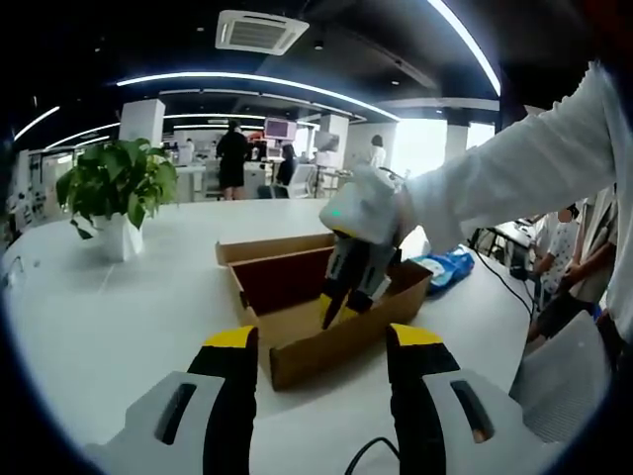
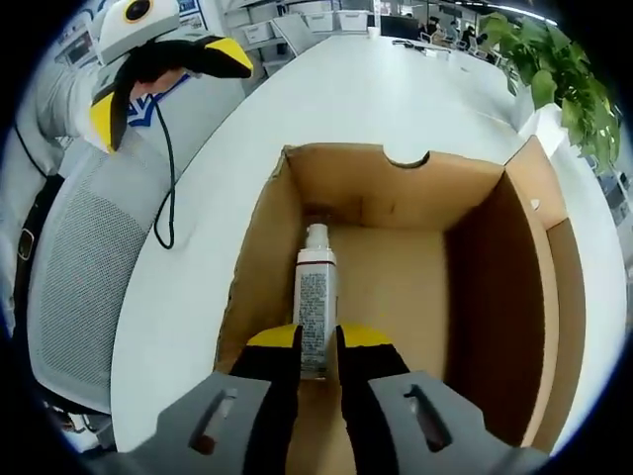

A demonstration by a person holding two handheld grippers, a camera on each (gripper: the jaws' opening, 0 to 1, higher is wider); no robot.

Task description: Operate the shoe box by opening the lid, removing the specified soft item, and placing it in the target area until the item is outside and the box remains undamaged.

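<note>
Right tongs (image 2: 316,348) clamping tube (image 2: 316,302) lying lengthwise in open box (image 2: 504,297), cap away, left tongs (image 1: 318,346) wide

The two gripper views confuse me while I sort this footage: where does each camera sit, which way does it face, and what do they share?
Left gripper view: rides on the left gripper, held back over the white table, facing the open shoe box from its side; own jaws apart, plus the right gripper dipping into the box and a white sleeve.
Right gripper view: rides on the right gripper, looking down into the box at a white tube between its tips; the left gripper appears upper left.
Shared: box, table, potted plant.
</note>
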